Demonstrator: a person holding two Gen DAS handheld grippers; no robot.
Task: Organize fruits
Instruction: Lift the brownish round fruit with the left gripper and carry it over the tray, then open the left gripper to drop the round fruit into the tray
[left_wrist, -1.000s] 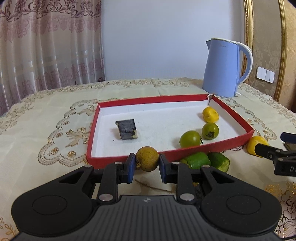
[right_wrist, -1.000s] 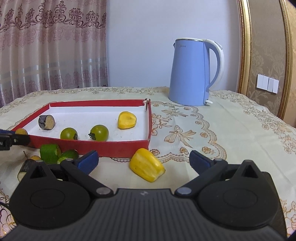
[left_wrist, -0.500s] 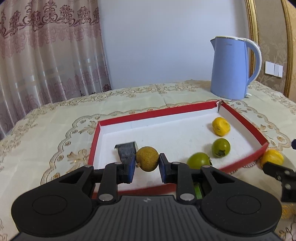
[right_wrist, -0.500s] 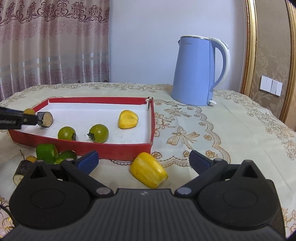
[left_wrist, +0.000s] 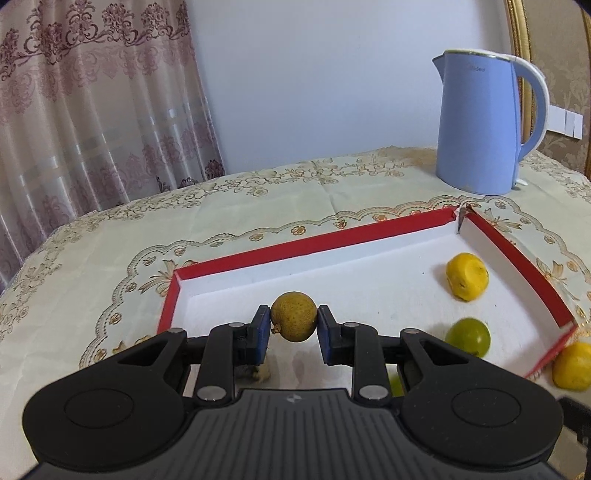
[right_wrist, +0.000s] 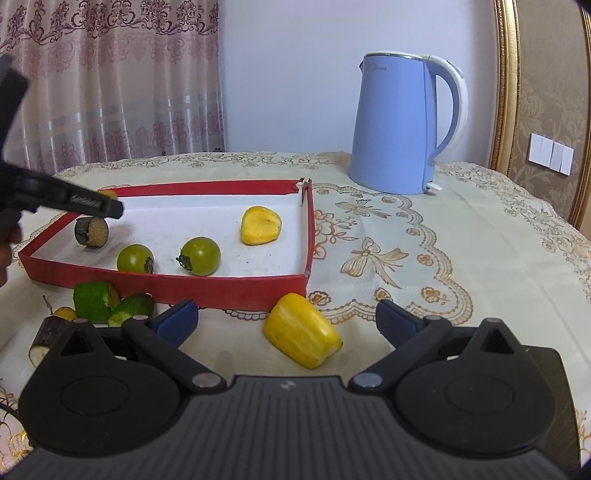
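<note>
My left gripper (left_wrist: 293, 322) is shut on a small round brown-yellow fruit (left_wrist: 293, 321) and holds it above the left part of the red tray (left_wrist: 310, 245). The right wrist view shows the left gripper (right_wrist: 107, 206) over the tray's (right_wrist: 221, 286) far left corner. In the tray lie a yellow fruit piece (right_wrist: 260, 225), two green tomatoes (right_wrist: 201, 256) (right_wrist: 135, 258) and a dark cut piece (right_wrist: 91, 232). My right gripper (right_wrist: 286, 319) is open, just behind a yellow pepper (right_wrist: 301, 335) on the cloth in front of the tray.
A blue kettle (right_wrist: 399, 125) stands behind the tray on the right. Green cut pieces (right_wrist: 96, 305) and a dark stub (right_wrist: 46, 334) lie on the cloth in front of the tray's left end. Curtains hang behind the table.
My left gripper has lifted the round fruit from the cloth in front of the tray and carried it forward over the tray. The right gripper has barely moved.
</note>
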